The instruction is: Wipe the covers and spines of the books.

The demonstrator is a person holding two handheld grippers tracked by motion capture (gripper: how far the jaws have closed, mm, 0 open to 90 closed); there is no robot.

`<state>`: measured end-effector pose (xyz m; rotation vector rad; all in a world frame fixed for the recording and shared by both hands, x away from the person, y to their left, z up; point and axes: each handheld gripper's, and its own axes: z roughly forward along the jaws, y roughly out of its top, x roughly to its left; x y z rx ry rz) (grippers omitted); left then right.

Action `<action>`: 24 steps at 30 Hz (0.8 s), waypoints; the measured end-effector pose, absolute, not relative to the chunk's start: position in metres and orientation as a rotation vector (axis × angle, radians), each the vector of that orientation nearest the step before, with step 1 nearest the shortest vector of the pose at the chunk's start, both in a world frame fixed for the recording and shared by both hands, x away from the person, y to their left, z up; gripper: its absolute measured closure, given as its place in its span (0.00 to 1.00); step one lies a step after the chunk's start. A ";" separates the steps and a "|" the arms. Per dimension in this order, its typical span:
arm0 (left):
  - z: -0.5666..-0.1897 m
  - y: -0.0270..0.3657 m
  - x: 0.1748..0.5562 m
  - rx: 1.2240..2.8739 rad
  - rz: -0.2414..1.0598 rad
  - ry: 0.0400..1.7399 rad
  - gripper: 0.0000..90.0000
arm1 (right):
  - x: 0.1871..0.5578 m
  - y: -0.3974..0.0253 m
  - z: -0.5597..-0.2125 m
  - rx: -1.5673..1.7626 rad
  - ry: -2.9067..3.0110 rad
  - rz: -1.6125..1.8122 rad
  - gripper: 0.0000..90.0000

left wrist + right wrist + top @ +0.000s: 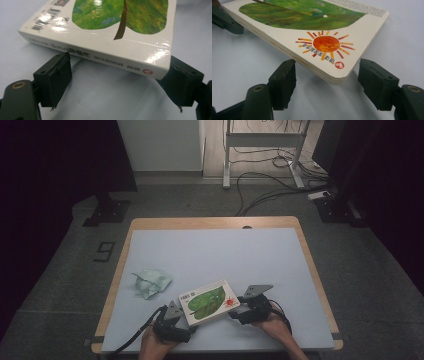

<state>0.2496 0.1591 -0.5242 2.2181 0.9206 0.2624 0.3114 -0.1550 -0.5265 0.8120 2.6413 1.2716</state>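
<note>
- Left gripper point(176, 319), nearest me: fingers point(53, 80) spread wide apart, holding nothing, set on either side of the book's spine end.
- Right gripper point(248, 307): fingers point(283, 83) likewise apart and unclamped, flanking the book's rounded corner.
- Book point(209, 302), one, between my two grippers on the near part of the table point(220, 255): white cover, green leaf, orange sun. I judge it a board book: stiff, moderately heavy, with a glossy cover likely to slip. Best taken by its edges, spine side and opposite corner together.
- The left gripper view shows the printed spine and barcode; the right gripper view shows thick layered page edges; the high view shows neither.
- Crumpled pale-green paper point(151, 283), farther left, well apart from the book.
</note>
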 end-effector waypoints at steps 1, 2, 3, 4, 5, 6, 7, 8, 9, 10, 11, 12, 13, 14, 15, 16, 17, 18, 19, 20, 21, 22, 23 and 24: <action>-0.525 0.158 0.249 2.221 0.273 0.916 0.16 | 0.311 -0.155 -0.527 0.811 2.646 1.258 0.33; -0.525 0.158 0.249 2.222 0.274 0.913 0.16 | 0.311 -0.155 -0.529 0.809 2.652 1.257 0.33; -0.525 0.158 0.248 2.230 0.278 0.909 0.16 | 0.310 -0.156 -0.529 0.807 2.649 1.265 0.33; -0.525 0.157 0.247 2.240 0.297 0.903 0.16 | 0.310 -0.157 -0.529 0.820 2.649 1.284 0.33; -0.526 0.157 0.247 2.241 0.300 0.900 0.16 | 0.311 -0.157 -0.530 0.825 2.651 1.297 0.32; -0.526 0.157 0.247 2.242 0.300 0.898 0.16 | 0.311 -0.158 -0.530 0.822 2.654 1.300 0.32; -0.525 0.158 0.247 2.235 0.281 0.898 0.15 | 0.310 -0.158 -0.530 0.817 2.655 1.297 0.32; -0.525 0.160 0.248 2.227 0.266 0.903 0.15 | 0.310 -0.159 -0.530 0.809 2.655 1.297 0.32; -0.525 0.161 0.249 2.222 0.259 0.904 0.15 | 0.310 -0.159 -0.530 0.812 2.652 1.298 0.32; -0.525 0.163 0.249 2.219 0.258 0.906 0.16 | 0.310 -0.159 -0.530 0.813 2.649 1.299 0.33; -0.525 0.163 0.249 2.218 0.255 0.905 0.16 | 0.309 -0.159 -0.531 0.814 2.640 1.294 0.35; -0.525 0.163 0.249 2.222 0.255 0.901 0.16 | 0.309 -0.159 -0.530 0.807 2.633 1.282 0.37; -0.525 0.163 0.250 2.225 0.258 0.896 0.16 | 0.309 -0.158 -0.530 0.799 2.628 1.270 0.38; -0.525 0.163 0.250 2.225 0.259 0.894 0.17 | 0.309 -0.157 -0.530 0.795 2.620 1.261 0.41; -0.524 0.164 0.251 2.225 0.260 0.891 0.18 | 0.309 -0.157 -0.530 0.796 2.614 1.255 0.41; -0.524 0.164 0.251 2.223 0.258 0.889 0.20 | 0.309 -0.156 -0.530 0.806 2.611 1.259 0.41; -0.524 0.165 0.253 2.222 0.258 0.884 0.23 | 0.310 -0.156 -0.530 0.811 2.609 1.260 0.42; -0.523 0.165 0.255 2.219 0.252 0.885 0.26 | 0.310 -0.155 -0.530 0.814 2.607 1.257 0.42; -0.523 0.166 0.258 2.217 0.250 0.884 0.28 | 0.311 -0.155 -0.530 0.819 2.600 1.255 0.43; -0.523 0.166 0.261 2.214 0.252 0.889 0.28 | 0.312 -0.154 -0.530 0.822 2.600 1.253 0.43; -0.523 0.165 0.265 2.211 0.256 0.892 0.28 | 0.314 -0.153 -0.530 0.827 2.595 1.248 0.43; -0.524 0.166 0.268 2.207 0.257 0.894 0.28 | 0.316 -0.152 -0.530 0.829 2.593 1.241 0.42; -0.524 0.166 0.272 2.203 0.255 0.894 0.28 | 0.318 -0.152 -0.530 0.832 2.593 1.239 0.42; -0.524 0.167 0.275 2.201 0.252 0.895 0.29 | 0.321 -0.151 -0.530 0.838 2.590 1.238 0.42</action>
